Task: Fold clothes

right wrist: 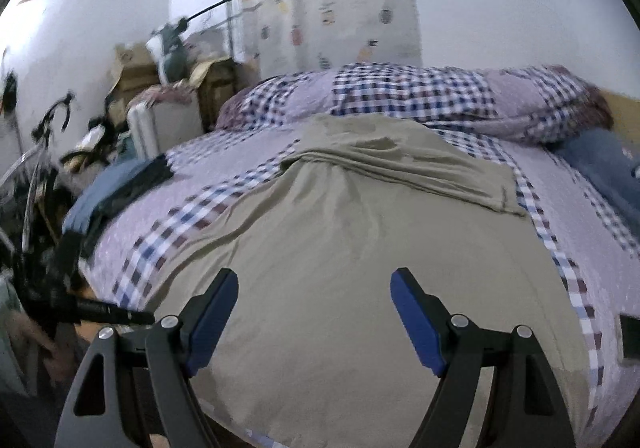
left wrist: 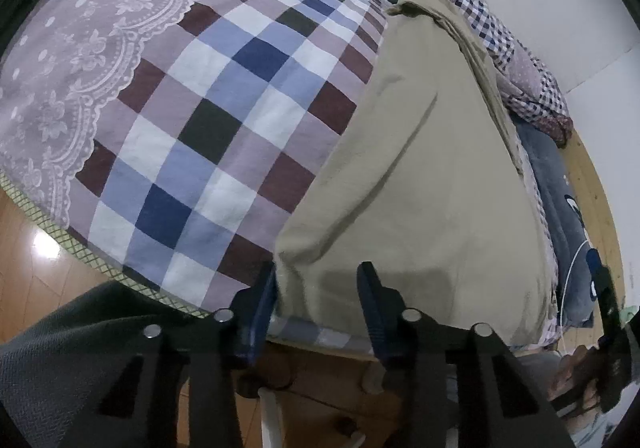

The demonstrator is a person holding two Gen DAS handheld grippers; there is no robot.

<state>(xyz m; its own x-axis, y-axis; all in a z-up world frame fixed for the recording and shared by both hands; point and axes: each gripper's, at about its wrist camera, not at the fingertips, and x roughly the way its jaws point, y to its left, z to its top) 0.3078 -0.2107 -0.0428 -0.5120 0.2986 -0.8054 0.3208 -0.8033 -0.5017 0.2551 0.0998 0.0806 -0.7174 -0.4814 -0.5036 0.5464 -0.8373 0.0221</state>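
A khaki garment [left wrist: 420, 168] lies spread flat on the checked bed cover [left wrist: 200, 128], with its far end folded back over itself [right wrist: 400, 160]. My left gripper [left wrist: 319, 268] is down at the garment's near left corner by the bed's edge. One blue pad [left wrist: 264, 300] sits at the cloth's left edge and the other on top of it. The jaws stand half apart, with the corner lying slack between them. My right gripper [right wrist: 315, 276] hovers open over the middle of the near part of the garment [right wrist: 340, 228], nothing between its fingers.
A crumpled checked quilt [right wrist: 400, 100] and a blue plush blanket [right wrist: 600, 164] lie at the bed's far end. A dark blue item [right wrist: 120, 184], blurred, rests near the bed's left edge. Boxes, a white case [right wrist: 160, 120] and other clutter stand beyond it. Wooden floor [left wrist: 40, 268] shows below the bed.
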